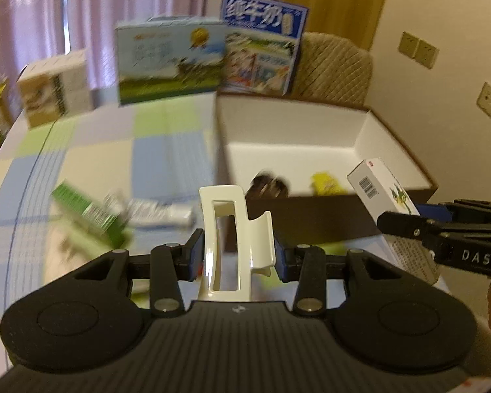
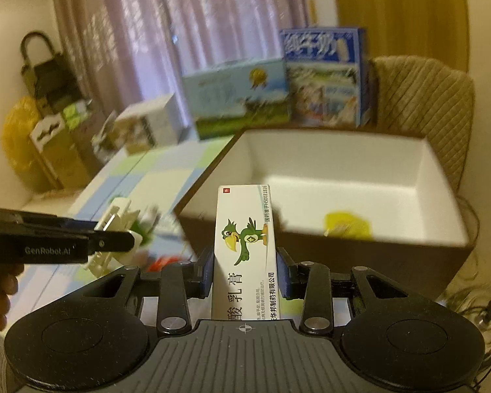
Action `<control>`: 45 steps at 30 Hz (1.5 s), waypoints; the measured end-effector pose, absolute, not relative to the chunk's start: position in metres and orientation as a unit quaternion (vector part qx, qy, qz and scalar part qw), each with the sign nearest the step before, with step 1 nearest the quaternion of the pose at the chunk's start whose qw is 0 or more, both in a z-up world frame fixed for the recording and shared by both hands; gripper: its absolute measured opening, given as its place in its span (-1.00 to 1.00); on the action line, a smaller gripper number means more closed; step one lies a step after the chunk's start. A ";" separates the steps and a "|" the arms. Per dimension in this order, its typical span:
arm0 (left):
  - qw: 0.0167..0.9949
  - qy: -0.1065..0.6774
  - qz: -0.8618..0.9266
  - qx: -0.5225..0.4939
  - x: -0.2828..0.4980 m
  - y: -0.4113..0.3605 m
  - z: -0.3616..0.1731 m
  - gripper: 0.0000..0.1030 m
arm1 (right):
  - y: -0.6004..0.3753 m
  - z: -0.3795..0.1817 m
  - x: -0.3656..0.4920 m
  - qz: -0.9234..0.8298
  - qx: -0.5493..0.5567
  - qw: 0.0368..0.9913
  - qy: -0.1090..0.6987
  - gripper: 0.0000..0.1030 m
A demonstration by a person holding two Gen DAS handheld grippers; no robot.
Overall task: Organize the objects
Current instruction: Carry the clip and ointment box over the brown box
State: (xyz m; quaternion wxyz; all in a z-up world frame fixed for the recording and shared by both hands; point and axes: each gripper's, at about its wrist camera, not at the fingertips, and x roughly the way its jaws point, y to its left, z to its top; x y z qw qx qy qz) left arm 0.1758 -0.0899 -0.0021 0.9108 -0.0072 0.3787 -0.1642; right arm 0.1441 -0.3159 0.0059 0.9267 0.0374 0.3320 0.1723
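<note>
Clip [image 1: 227, 245], cream plastic, sits clamped between the 2 pads of the left gripper [image 1: 235, 255], jaws narrowed onto its sides, held above the table [image 1: 98, 150] just short of the bin's near wall. Ointment box [image 2: 245, 255], white with a green bird print, stands upright in the right gripper [image 2: 245, 273], jaws pressed against both long faces, top end reaching up to the bin's near edge in the right wrist view.

Bin [image 2: 438, 177]: brown outside, white inside, open top, near the table's right side. Inside, a yellow item [image 2: 347, 226] lies close to the near wall; a dark item [image 1: 271, 185] lies to its left, blurred, cannot identify. Rest of the bin floor is bare white.

Left wrist view: right gripper [image 1: 442, 232] enters from the right with the ointment box [image 1: 386, 190] over the bin's near-right corner. Grippers are near each other but apart.

Table left of bin: green carton [image 1: 88, 209] and white tube [image 1: 160, 216], both blurred. Back edge: 3 milk cartons, tan [image 1: 54, 88], pale blue [image 1: 170, 62] and dark blue [image 1: 262, 46], well behind both grippers. Chair [image 1: 334, 65] stands beyond the bin's far wall.
</note>
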 end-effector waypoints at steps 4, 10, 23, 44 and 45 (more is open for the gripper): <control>0.909 0.372 -0.186 0.001 0.202 -0.121 0.012 -0.28 | -0.339 0.026 0.161 0.143 0.040 0.936 0.318 -0.32; 0.909 0.359 -0.209 0.022 0.237 -0.170 0.025 -0.28 | -0.375 0.045 0.187 0.110 0.045 0.944 0.307 -0.32; 0.883 0.420 -0.208 0.022 0.301 -0.238 -0.010 -0.28 | -0.424 0.014 0.259 0.048 0.080 0.928 0.361 -0.32; 0.857 0.474 -0.191 0.068 0.322 -0.270 -0.075 -0.15 | -0.444 -0.041 0.284 0.005 0.061 0.909 0.413 -0.32; 0.857 0.474 -0.190 0.069 0.322 -0.270 -0.075 -0.04 | -0.444 -0.041 0.284 0.006 0.060 0.909 0.413 -0.32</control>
